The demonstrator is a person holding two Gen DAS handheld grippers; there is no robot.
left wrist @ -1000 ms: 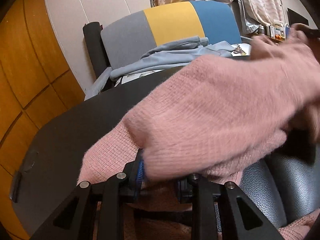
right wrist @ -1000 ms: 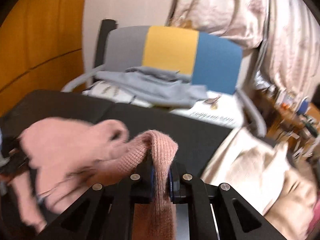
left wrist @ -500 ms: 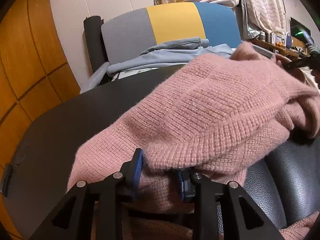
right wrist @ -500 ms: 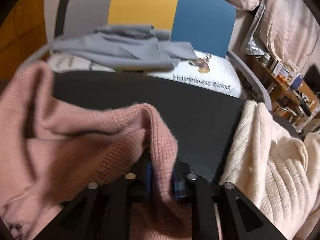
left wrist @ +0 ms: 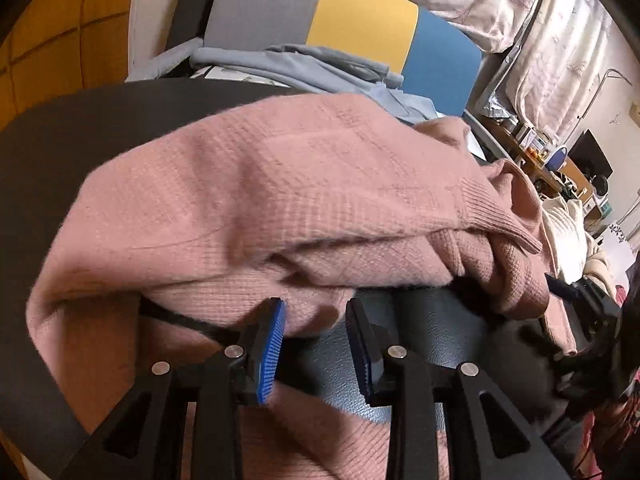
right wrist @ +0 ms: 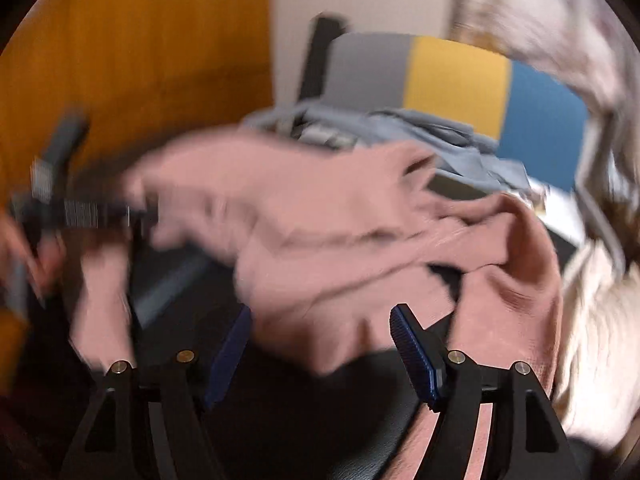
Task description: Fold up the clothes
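Your left gripper (left wrist: 314,336) is keeping its jaws narrowly apart; the pads are not pressing anything, only a fold of the pink sweater (left wrist: 280,184) is hanging just above the gap. Your right gripper (right wrist: 320,344) is opening its jaws now, already wide, w/ a loose edge of the sweater lying between the pads but not clamped. The sweater is lying bunched on the black table (left wrist: 80,120), partly over a dark leather seat (left wrist: 420,320). Behind the table a chair (left wrist: 360,20) is carrying grey-blue clothes (left wrist: 300,64), and a cream knit (right wrist: 600,320) is lying to the right. The right view is blurred.
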